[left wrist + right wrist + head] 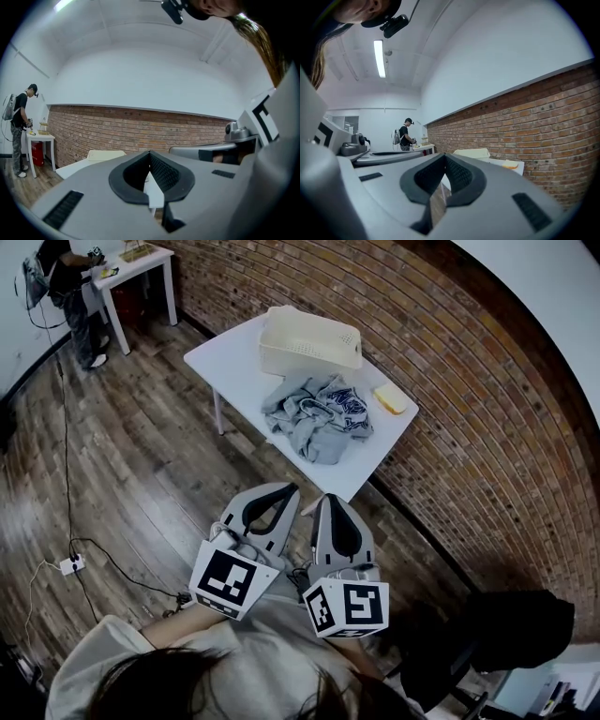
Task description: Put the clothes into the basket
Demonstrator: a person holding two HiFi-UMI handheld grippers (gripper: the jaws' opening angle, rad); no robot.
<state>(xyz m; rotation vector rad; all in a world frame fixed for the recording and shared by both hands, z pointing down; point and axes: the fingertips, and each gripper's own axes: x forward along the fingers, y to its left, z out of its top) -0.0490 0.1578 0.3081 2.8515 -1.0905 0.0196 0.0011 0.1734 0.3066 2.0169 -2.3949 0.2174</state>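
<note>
The left gripper (287,491) and right gripper (328,501) are pale grey wedge-shaped plastic shells with black ribbed rubber linings, each carrying a white cube of black square markers (228,579); the person wears a cream long-sleeved top (103,645)

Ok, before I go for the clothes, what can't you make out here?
- Clothes pile, head view: bunched, garment count unclear.
- Same pile, both gripper views: hidden behind the left gripper and right gripper bodies.
- Yellow item, head view: too small to identify.
- Basket floor, head view: partly hidden by its near wall.
</note>
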